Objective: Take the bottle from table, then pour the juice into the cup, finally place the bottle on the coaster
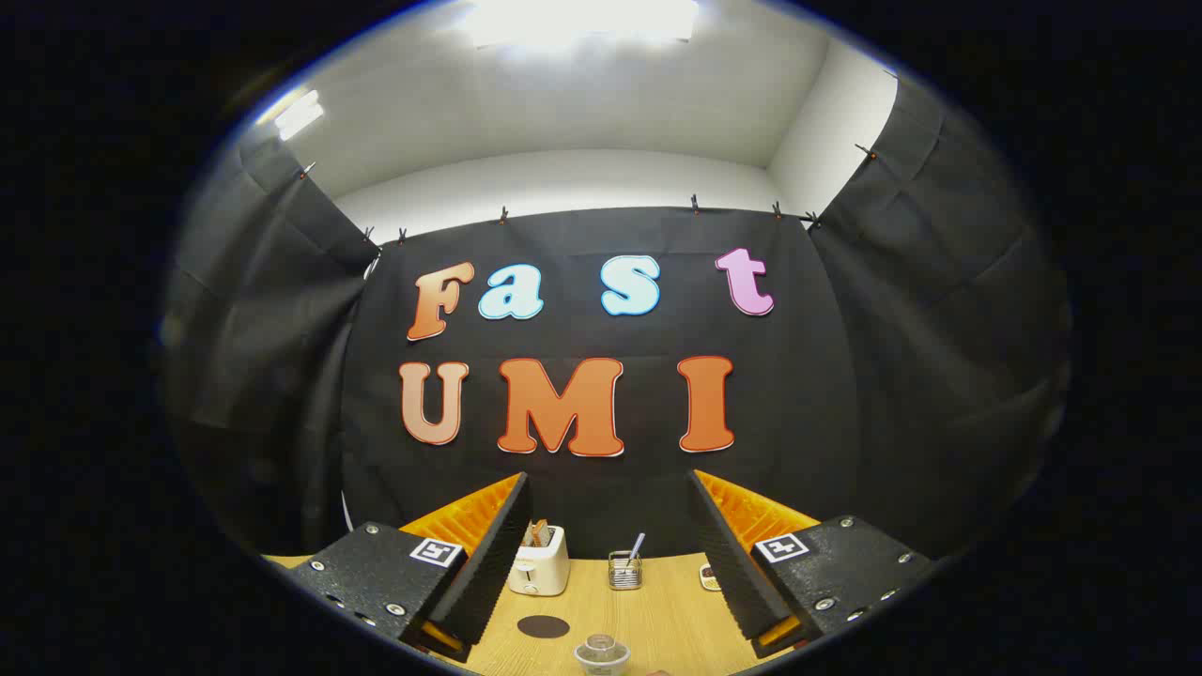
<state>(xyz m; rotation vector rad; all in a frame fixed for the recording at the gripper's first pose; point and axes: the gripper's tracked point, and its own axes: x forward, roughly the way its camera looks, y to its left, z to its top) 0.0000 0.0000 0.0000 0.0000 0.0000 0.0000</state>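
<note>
Table: light wooden tabletop (657,620) runs from below the fingers back to the booth's black cloth wall.
Gripper: gripper (610,554) hangs above the table with its jaws spread wide and nothing between them; the tips frame the far part of the table.
Toaster: cream toaster (539,563) with slices of bread poking upright from its slots stands at the back of the table, just beside the left fingertip.
Basket: small wire holder (624,570) with a utensil handle leaning out of it stands right of the toaster, near the wall.
Coaster: dark round flat coaster (544,626) lies in front of the toaster, nearer the gripper.
Cup: clear glass cup (602,654) stands upright just right of the coaster, below the open fingers; I cannot tell whether anything is in it.
Small item: a small object (710,576) sits partly hidden by the right finger.
</note>
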